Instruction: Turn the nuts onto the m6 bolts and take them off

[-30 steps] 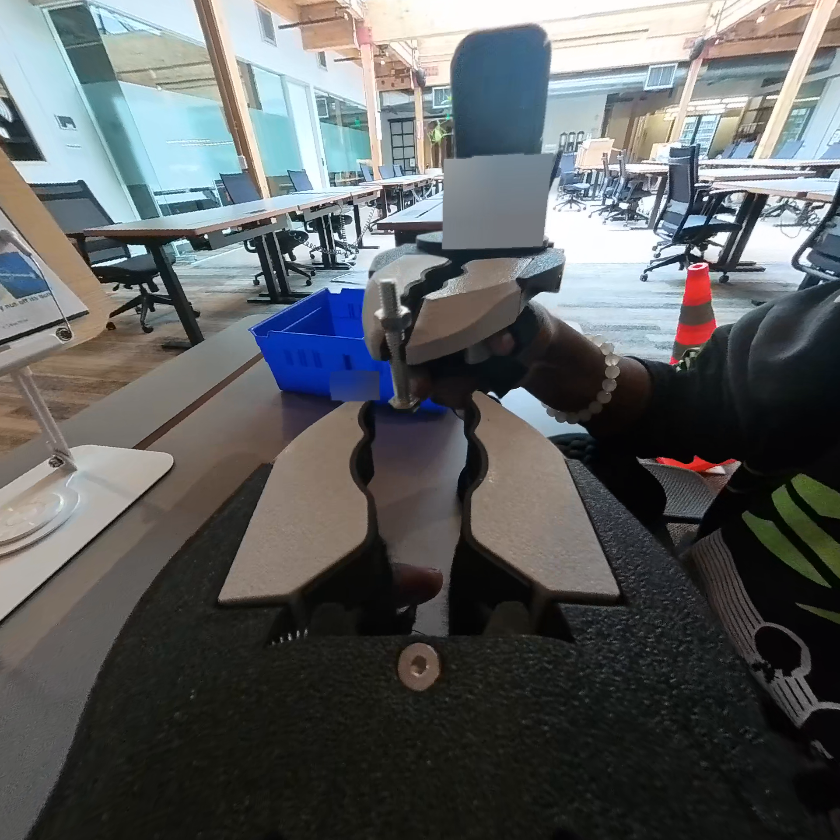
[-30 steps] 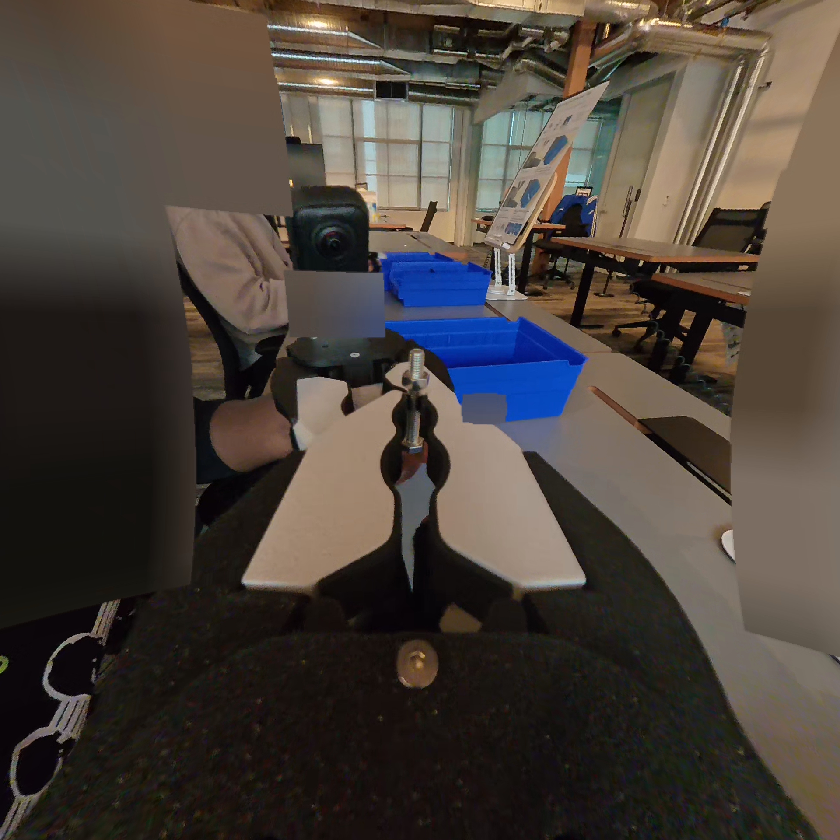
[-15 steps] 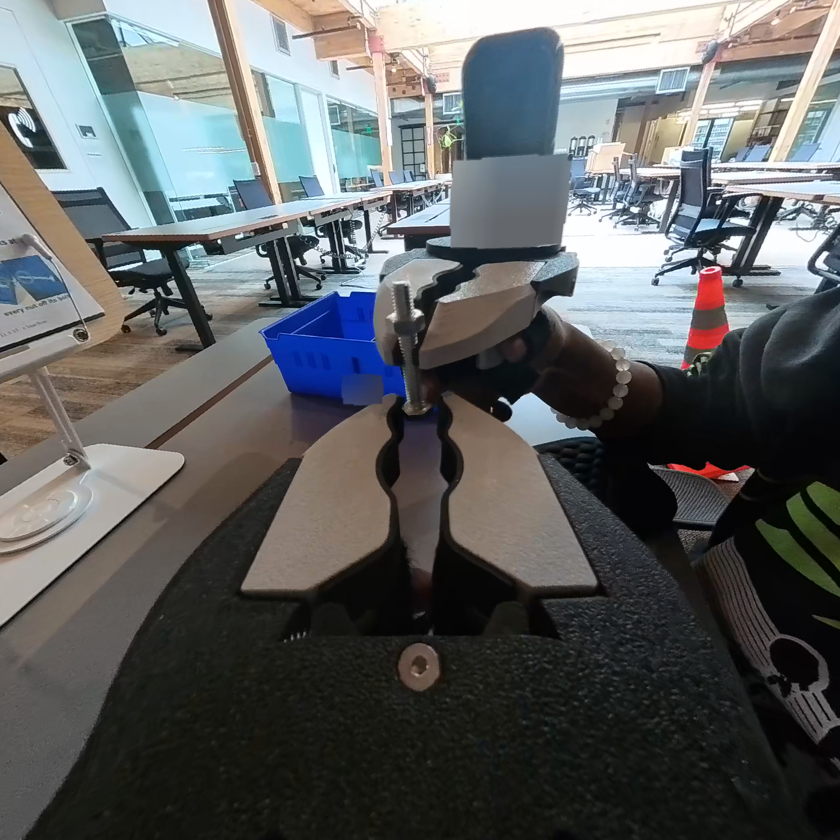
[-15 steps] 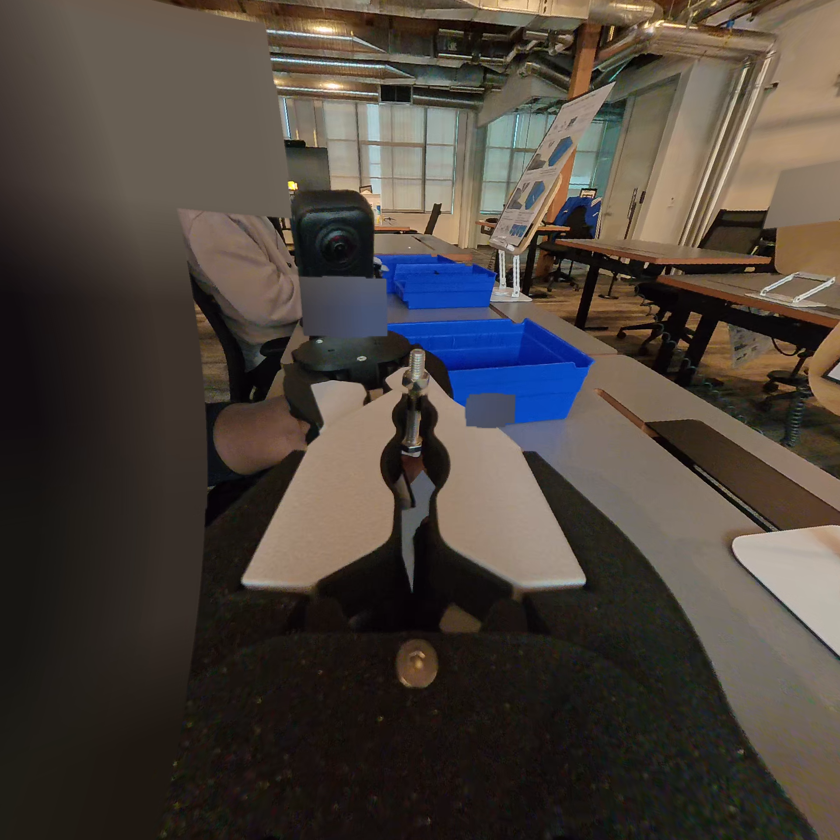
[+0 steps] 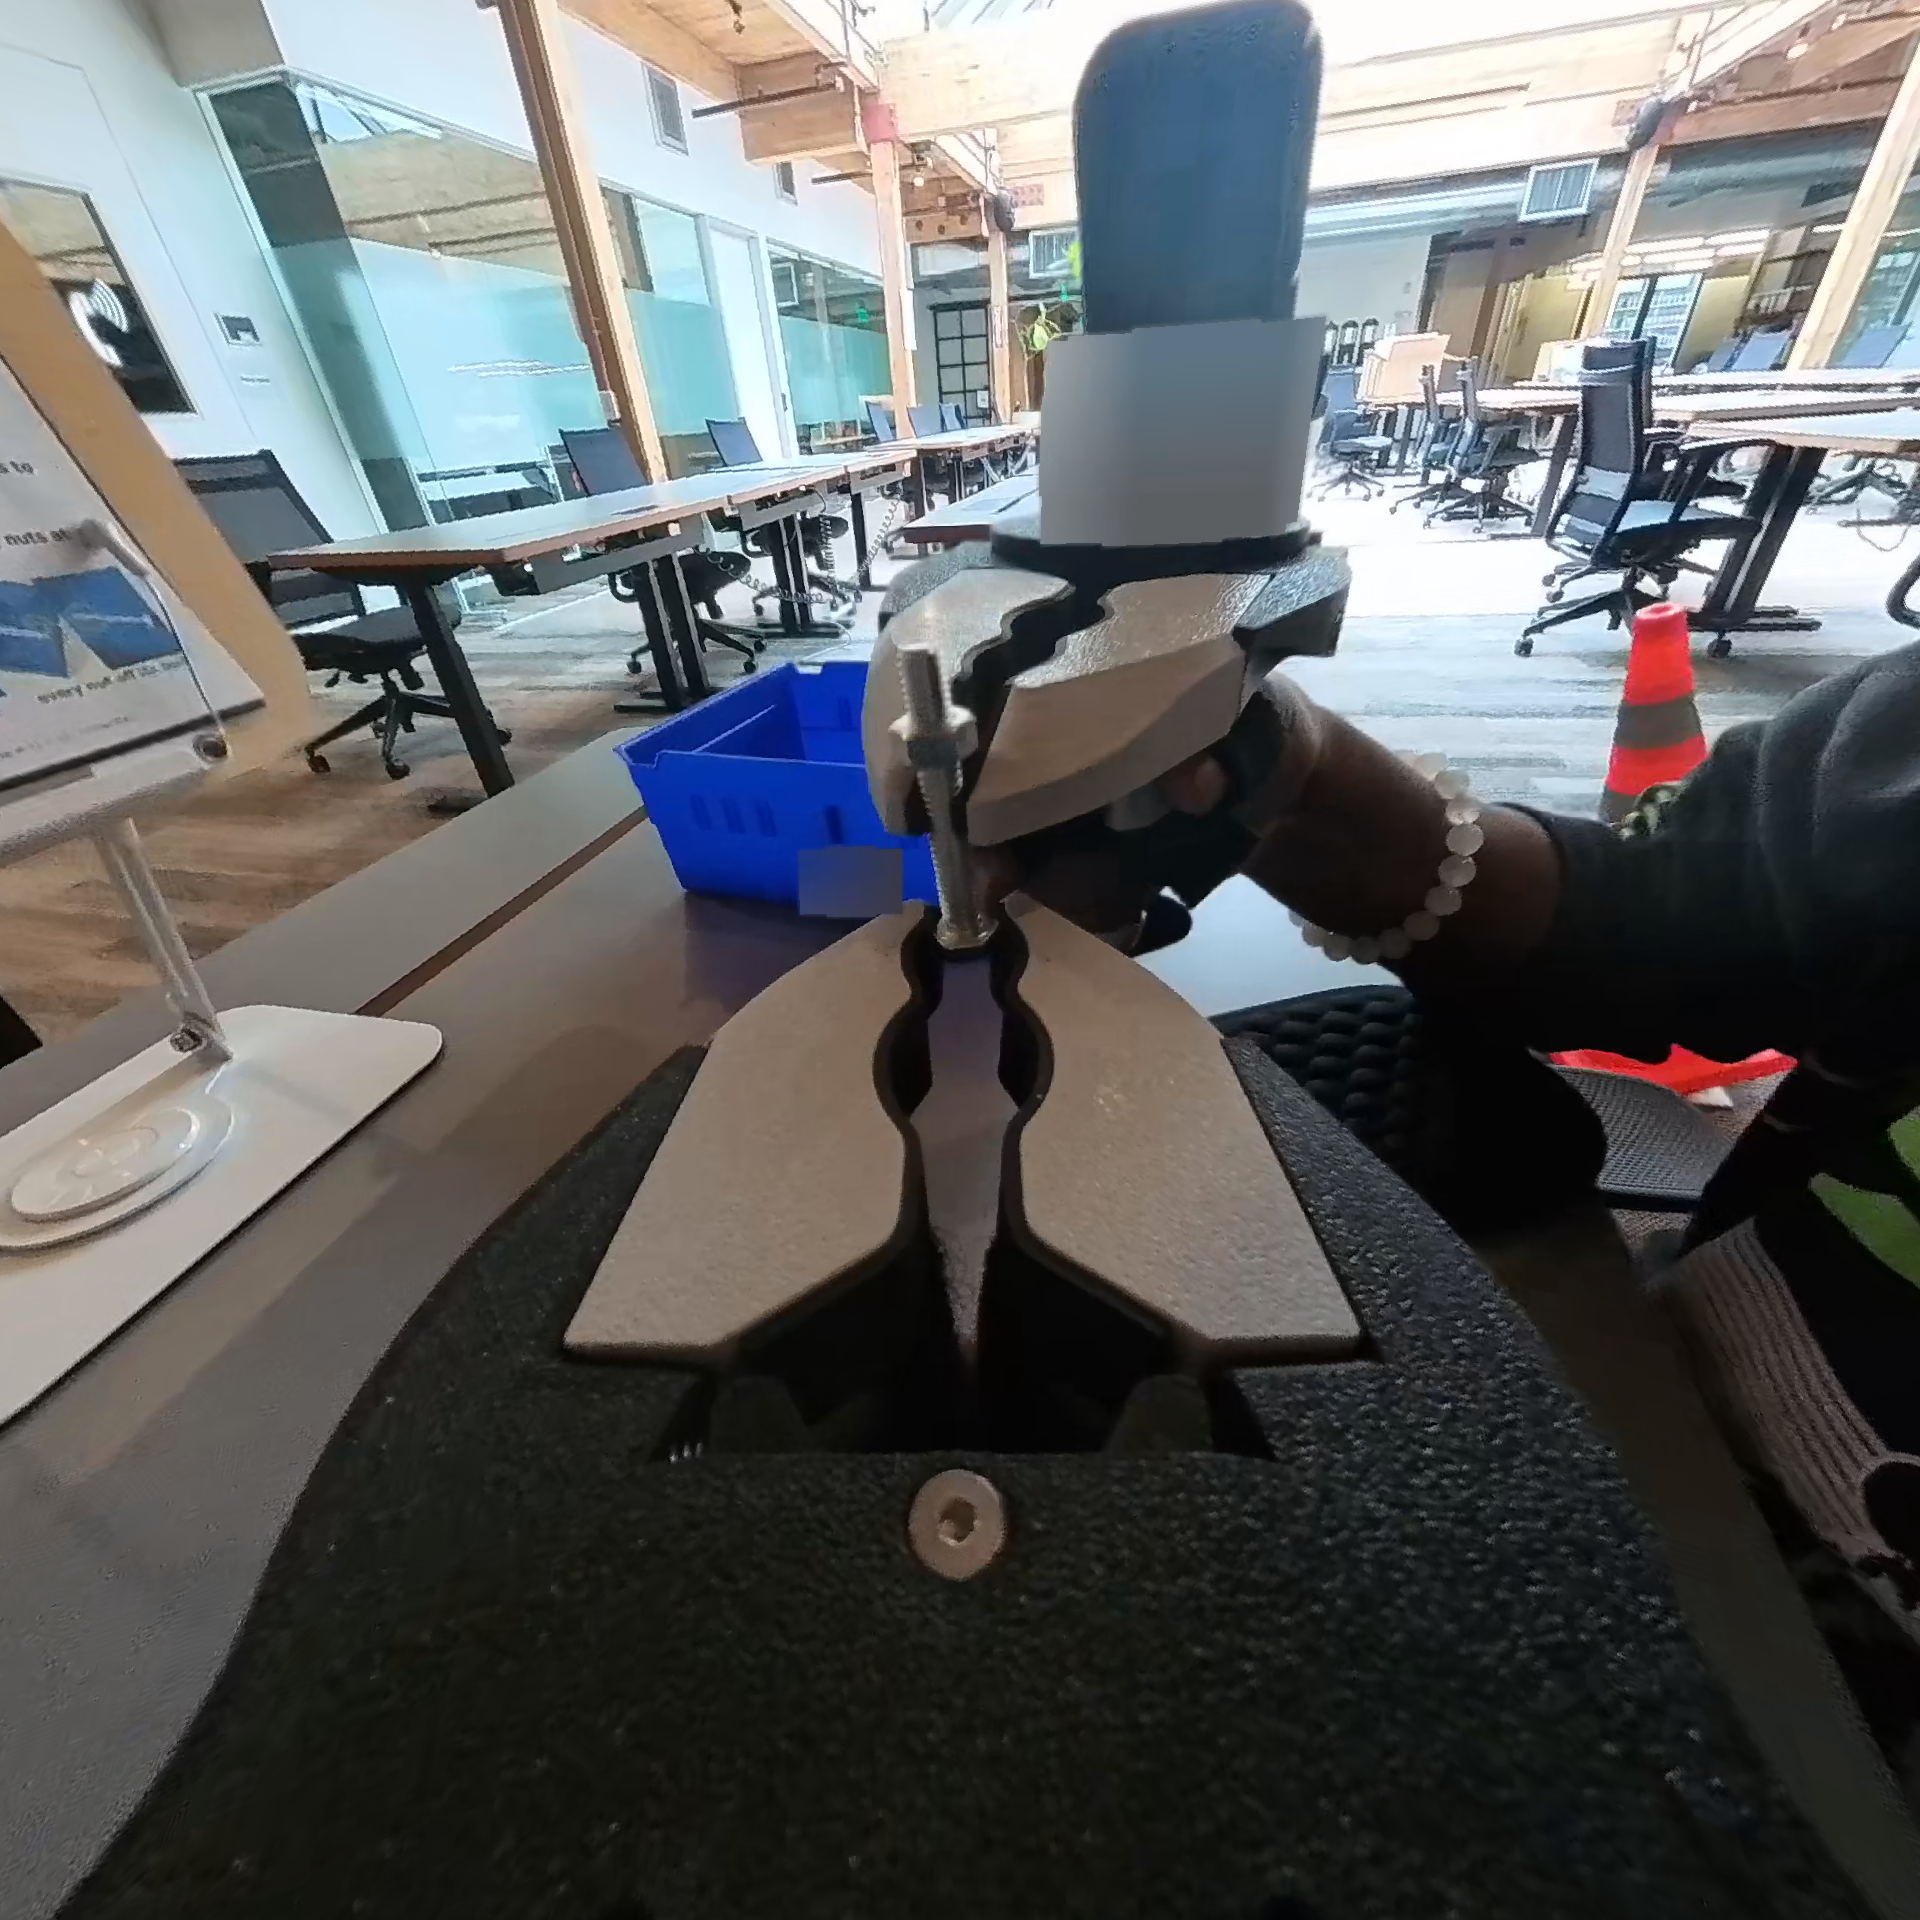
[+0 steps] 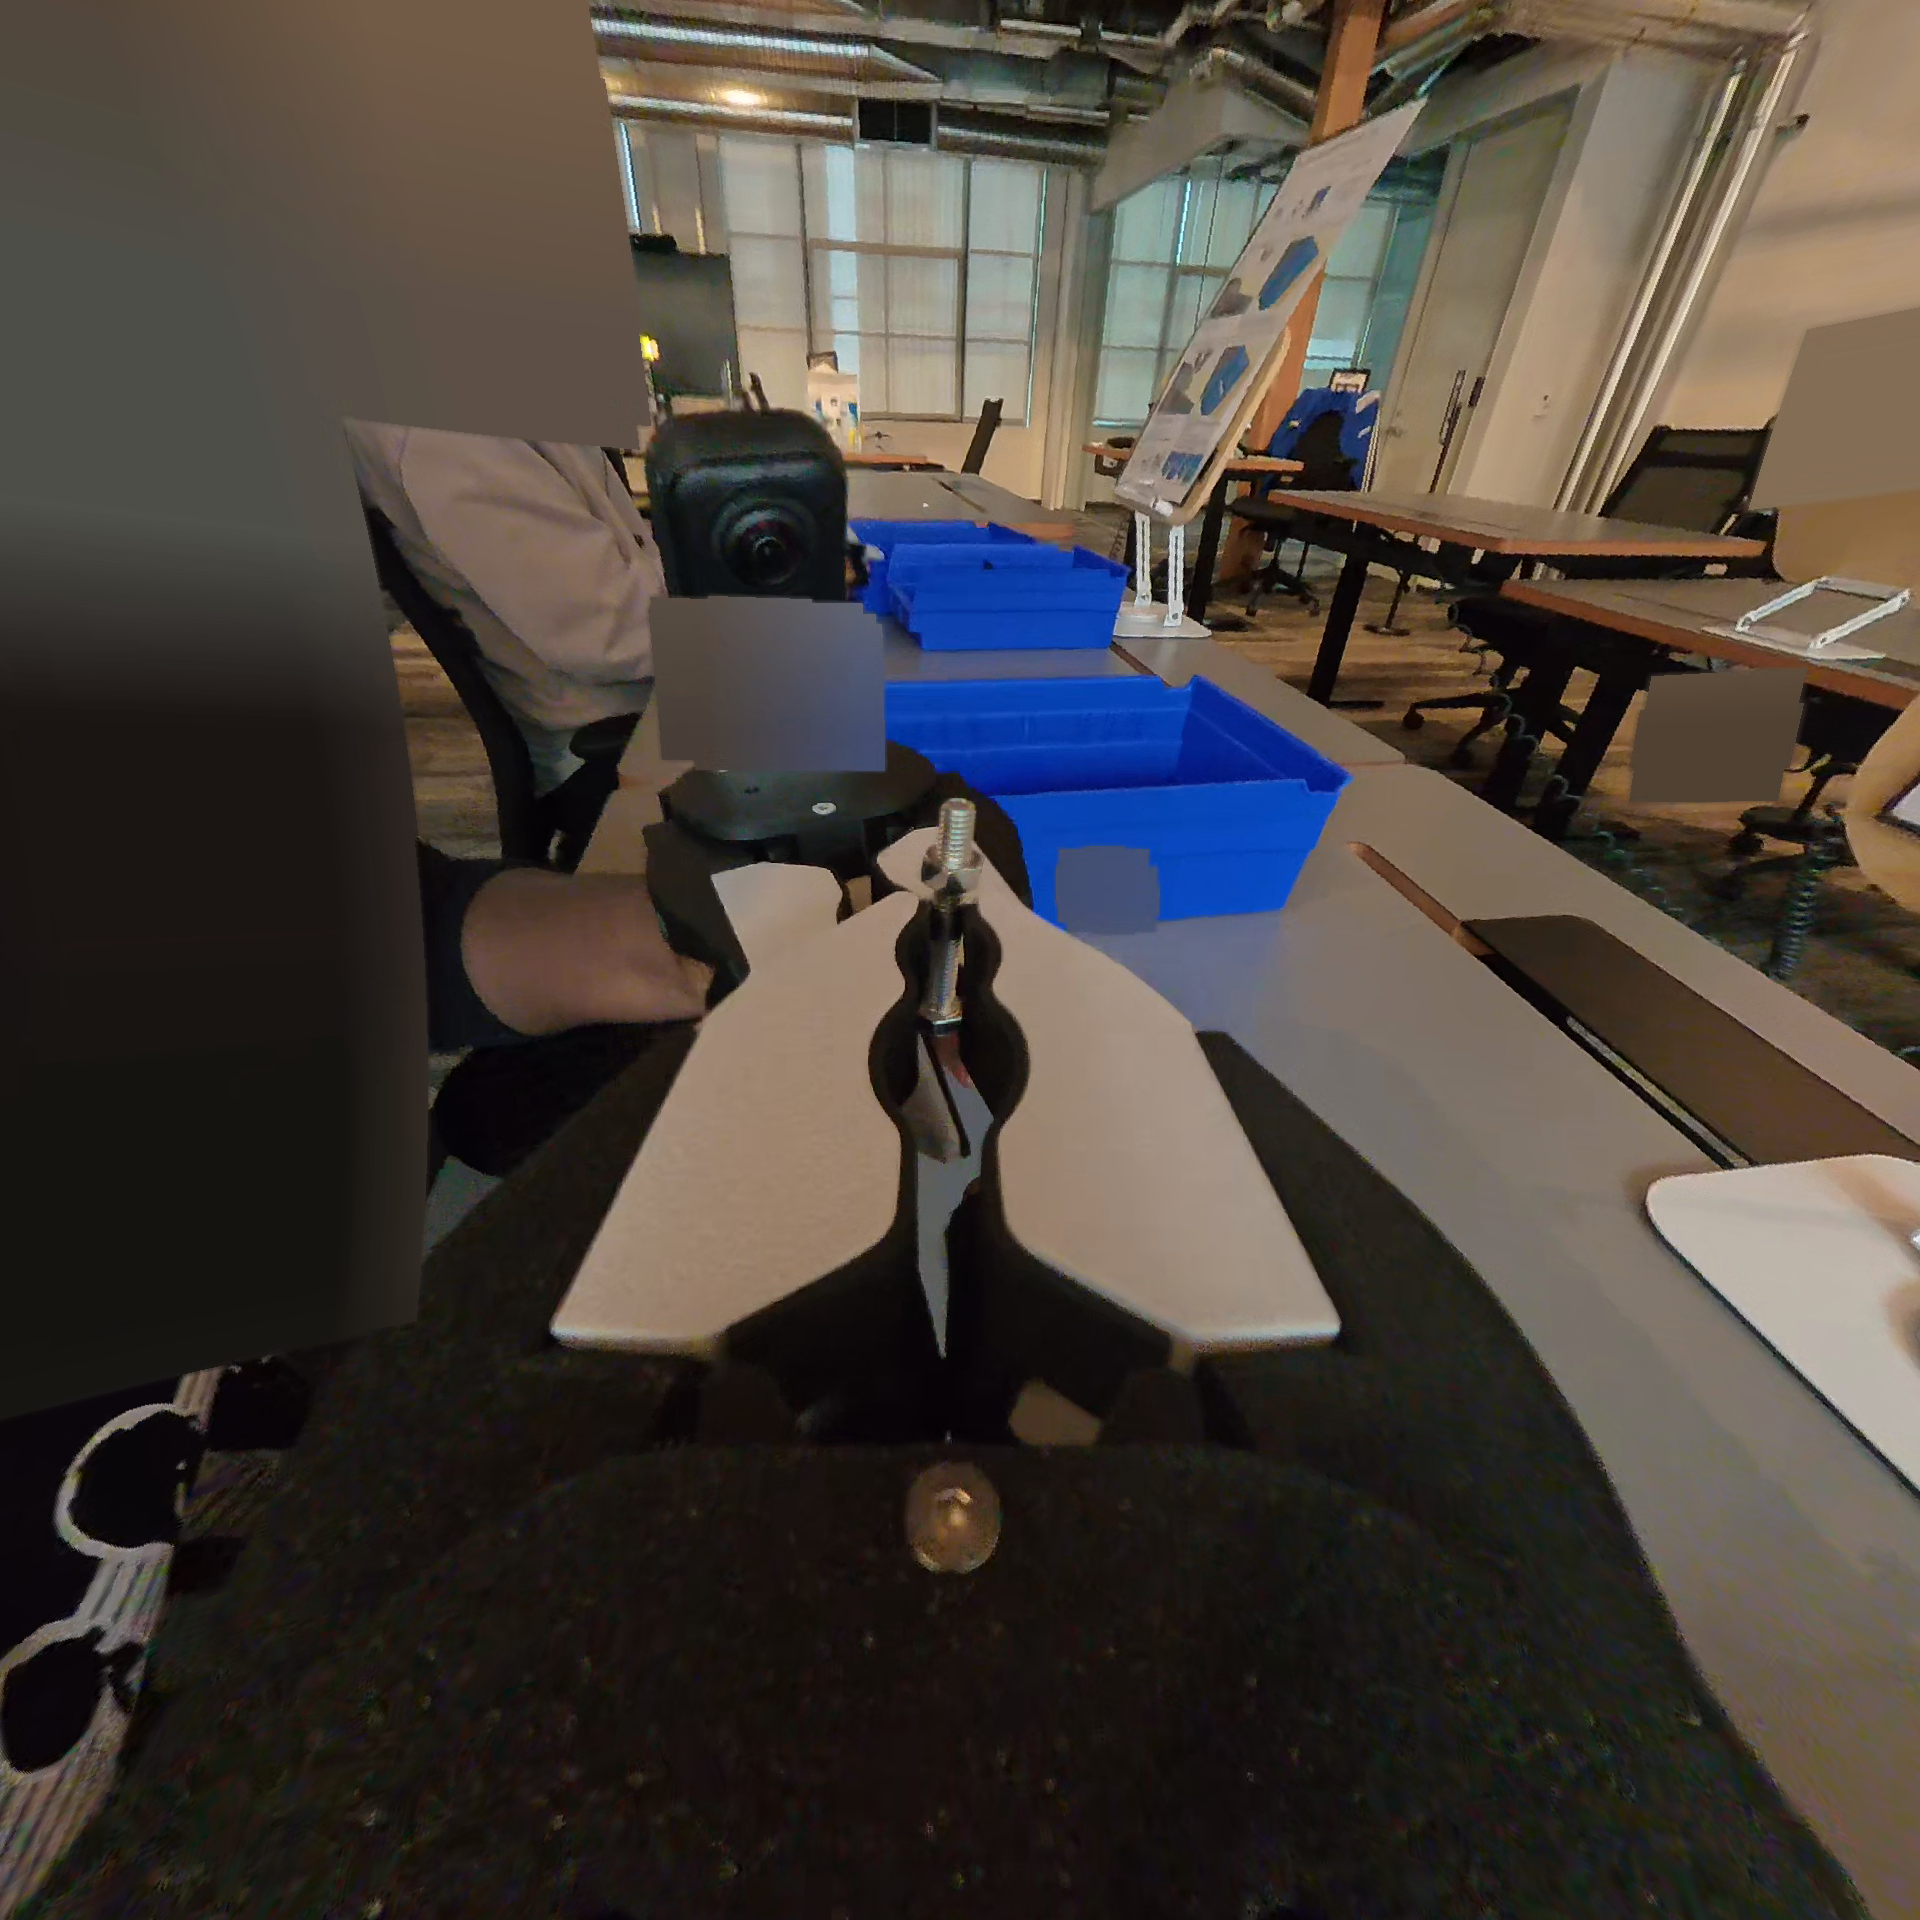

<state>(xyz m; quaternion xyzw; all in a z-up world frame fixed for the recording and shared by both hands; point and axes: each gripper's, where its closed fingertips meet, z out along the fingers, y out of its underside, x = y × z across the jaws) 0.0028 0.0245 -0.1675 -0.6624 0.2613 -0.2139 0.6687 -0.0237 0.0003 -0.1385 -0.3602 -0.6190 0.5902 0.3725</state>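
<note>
The right gripper point(image 6: 951, 914) clamps the bolt point(image 6: 943, 966) upright by its shank, leaving the nut point(image 6: 954, 883) near the threaded tip free to turn. The left gripper point(image 5: 961, 930) is closed on the bolt's head point(image 5: 964, 932) from below, probably steadying it above the table point(image 5: 436, 997).

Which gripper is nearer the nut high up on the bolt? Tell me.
Right. The right gripper clamps the bolt just below the nut. The left gripper pinches the bolt's hex end at the bottom, farther from the nut.
</note>
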